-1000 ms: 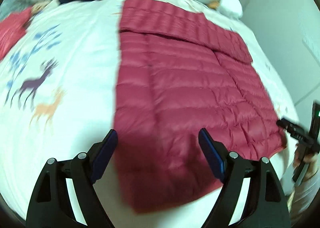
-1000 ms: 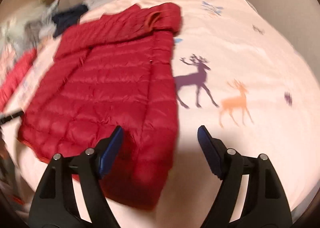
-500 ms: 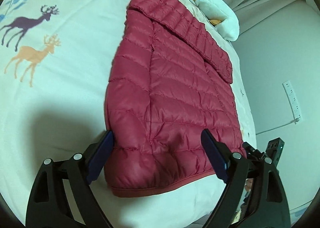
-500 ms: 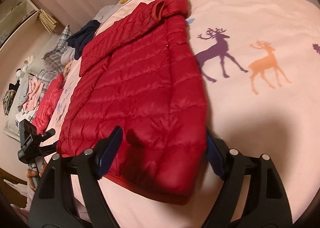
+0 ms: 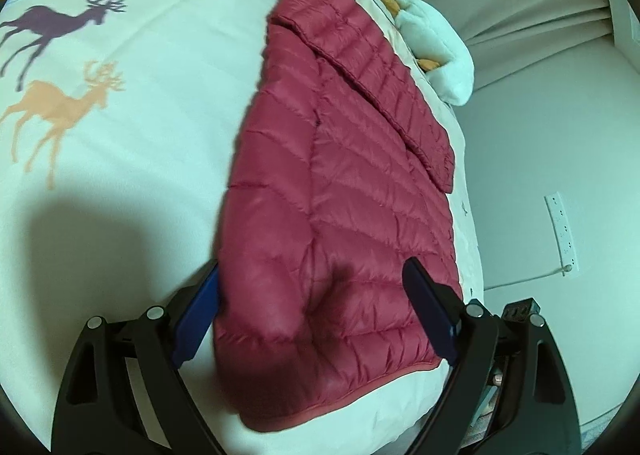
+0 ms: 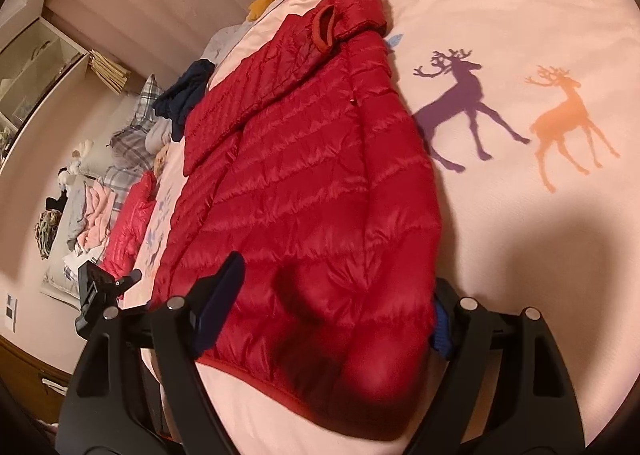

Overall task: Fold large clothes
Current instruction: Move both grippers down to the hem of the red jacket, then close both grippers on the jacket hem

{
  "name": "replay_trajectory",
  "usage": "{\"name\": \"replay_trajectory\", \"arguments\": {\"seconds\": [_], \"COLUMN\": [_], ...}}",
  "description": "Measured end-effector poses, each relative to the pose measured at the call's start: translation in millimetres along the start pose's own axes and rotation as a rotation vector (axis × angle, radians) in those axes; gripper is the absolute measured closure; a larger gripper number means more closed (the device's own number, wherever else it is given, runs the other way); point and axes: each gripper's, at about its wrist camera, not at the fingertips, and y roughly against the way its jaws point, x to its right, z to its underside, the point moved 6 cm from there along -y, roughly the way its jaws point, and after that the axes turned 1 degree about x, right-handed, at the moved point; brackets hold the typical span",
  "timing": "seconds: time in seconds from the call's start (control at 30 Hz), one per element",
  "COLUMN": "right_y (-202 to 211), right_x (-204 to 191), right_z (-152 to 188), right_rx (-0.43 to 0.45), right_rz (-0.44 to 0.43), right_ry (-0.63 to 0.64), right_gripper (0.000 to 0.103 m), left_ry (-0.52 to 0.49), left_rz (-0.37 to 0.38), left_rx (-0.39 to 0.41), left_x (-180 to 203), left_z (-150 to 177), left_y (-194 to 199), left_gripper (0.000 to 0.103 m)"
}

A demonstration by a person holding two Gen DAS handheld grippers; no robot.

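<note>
A red quilted down jacket [image 5: 360,195] lies flat on the deer-print bed sheet [image 5: 120,175], collar at the far end, hem toward me. My left gripper [image 5: 316,315] stands wide open astride one hem corner; the puffy cloth bulges between its blue pads [image 5: 196,319] and partly hides the left one. In the right wrist view the jacket [image 6: 320,175] fills the middle, and my right gripper [image 6: 332,315] is wide open astride the other hem corner. Its right pad [image 6: 440,329] is half hidden behind the cloth. Neither pair of pads is pressed together on the cloth.
A white and orange plush toy [image 5: 436,47] lies by the collar. A navy garment [image 6: 184,95], another red garment [image 6: 128,223] and a heap of clothes [image 6: 88,211] sit on the far side. The bed's edge and a wall with a power strip [image 5: 562,231] run beside the jacket.
Both grippers have rolled and come down closer to the hem. The jacket corners, a little ahead of the fingertips before, now sit between each pair of fingers.
</note>
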Motion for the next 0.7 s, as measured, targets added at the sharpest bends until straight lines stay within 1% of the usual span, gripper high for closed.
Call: {"name": "replay_trajectory", "arguments": {"seconds": [0.17, 0.3, 0.53, 0.7], "right_y": [-11, -14, -6, -6], "right_x": [-7, -11, -17, -12], "right_z": [-5, -5, 14, 17], "right_rx": [0.009, 0.005, -0.052, -0.048], "right_rz": [-0.009, -0.014, -0.049, -0.048], "right_ry": [-0.004, 0.002, 0.020, 0.006], "right_gripper": [0.021, 0.023, 0.032, 0.036], "left_ry": [-0.009, -0.017, -0.018, -0.004], "left_rz": [0.025, 0.042, 0.087, 0.098], "left_rx": [-0.009, -0.020, -0.059, -0.043], "left_x": [9, 14, 18, 16], "left_z": [-1, 4, 21, 22], "left_y": [-11, -12, -7, -3], "left_gripper": [0.015, 0.015, 0.015, 0.015]}}
